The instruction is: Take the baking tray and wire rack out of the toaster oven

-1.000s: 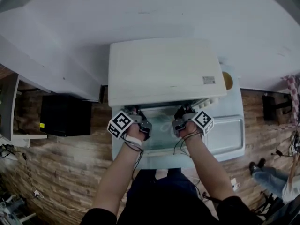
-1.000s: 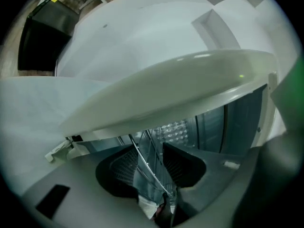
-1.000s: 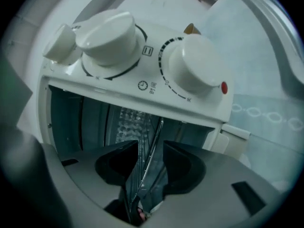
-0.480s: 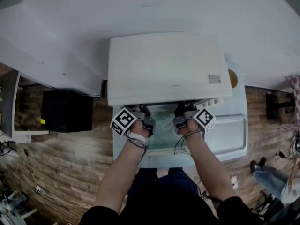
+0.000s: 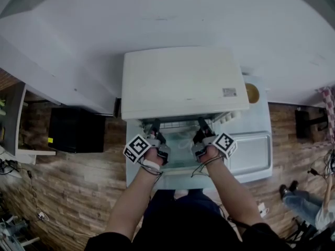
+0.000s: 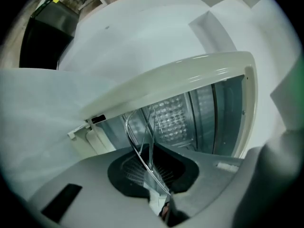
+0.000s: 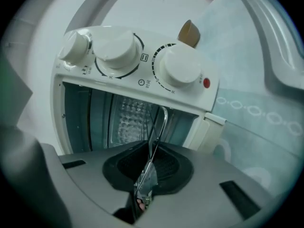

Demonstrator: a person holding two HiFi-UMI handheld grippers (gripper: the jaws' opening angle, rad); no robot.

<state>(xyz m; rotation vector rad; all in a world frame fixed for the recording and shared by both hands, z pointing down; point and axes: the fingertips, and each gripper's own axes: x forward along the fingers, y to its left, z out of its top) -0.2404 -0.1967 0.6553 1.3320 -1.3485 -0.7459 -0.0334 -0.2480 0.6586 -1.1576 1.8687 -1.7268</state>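
Both claws have just been closing. Left claw (image 5: 155, 127) and right claw (image 5: 201, 125) each pinch the front wire of the chrome wire rack (image 5: 178, 123), which sits at the mouth of the white toaster oven (image 5: 183, 80), above the dropped glass door (image 5: 180, 158). Rack's back part is hidden inside. Pale rimmed tray (image 5: 252, 150) lies on the worktop (image 5: 263, 116) at right, a brown round thing (image 5: 252, 92) behind it.
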